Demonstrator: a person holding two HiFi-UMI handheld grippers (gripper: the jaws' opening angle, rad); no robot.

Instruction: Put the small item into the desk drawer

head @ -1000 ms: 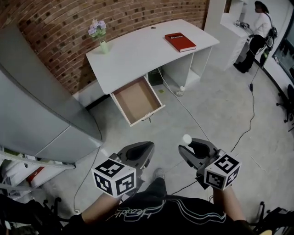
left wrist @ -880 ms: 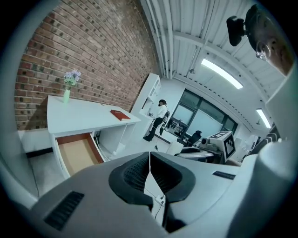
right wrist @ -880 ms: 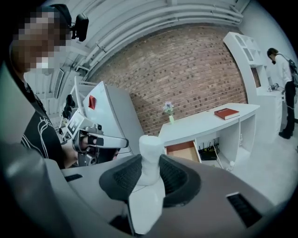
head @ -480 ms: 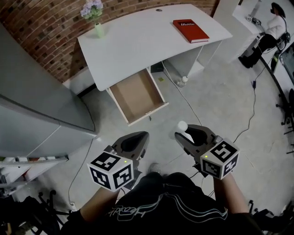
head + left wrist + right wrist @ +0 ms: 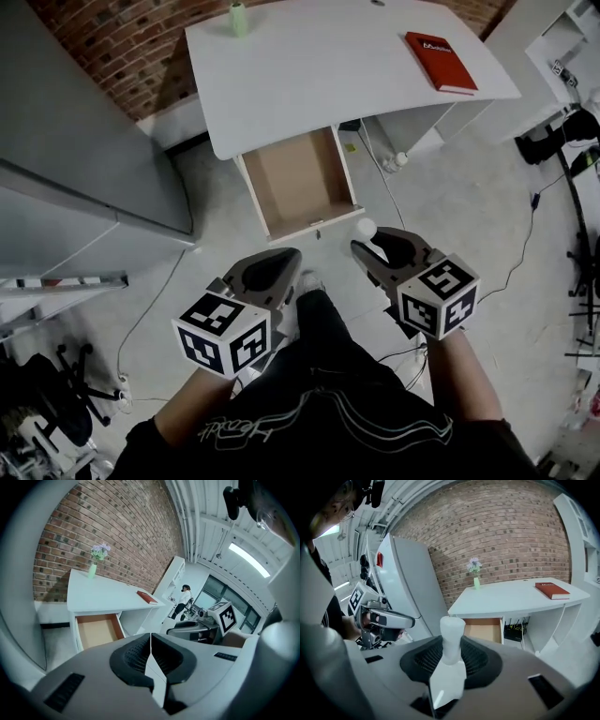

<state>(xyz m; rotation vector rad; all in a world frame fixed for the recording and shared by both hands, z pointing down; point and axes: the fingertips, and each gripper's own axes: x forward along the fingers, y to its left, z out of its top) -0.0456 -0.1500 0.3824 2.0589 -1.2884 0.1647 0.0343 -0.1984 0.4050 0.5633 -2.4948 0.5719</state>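
The white desk (image 5: 319,66) stands ahead with its drawer (image 5: 298,178) pulled open, showing a bare brown bottom. My right gripper (image 5: 367,246) is shut on a small white item with a rounded top (image 5: 365,228), which stands up between the pads (image 5: 452,637). It hovers over the floor just short of the drawer's front right corner. My left gripper (image 5: 281,267) sits beside it, lower left of the drawer front, with its jaws shut together and nothing between them (image 5: 150,641). Both gripper views show the open drawer (image 5: 483,629) ahead (image 5: 96,630).
A red book (image 5: 441,61) and a green vase (image 5: 239,17) stand on the desk. A tall grey cabinet (image 5: 84,141) stands to the left. Cables (image 5: 553,216) trail over the floor on the right. A person (image 5: 185,592) stands far off by white shelving.
Both grippers have moved forward and down toward the desk, so the open drawer now lies just ahead of them. The white item stays held in the right gripper.
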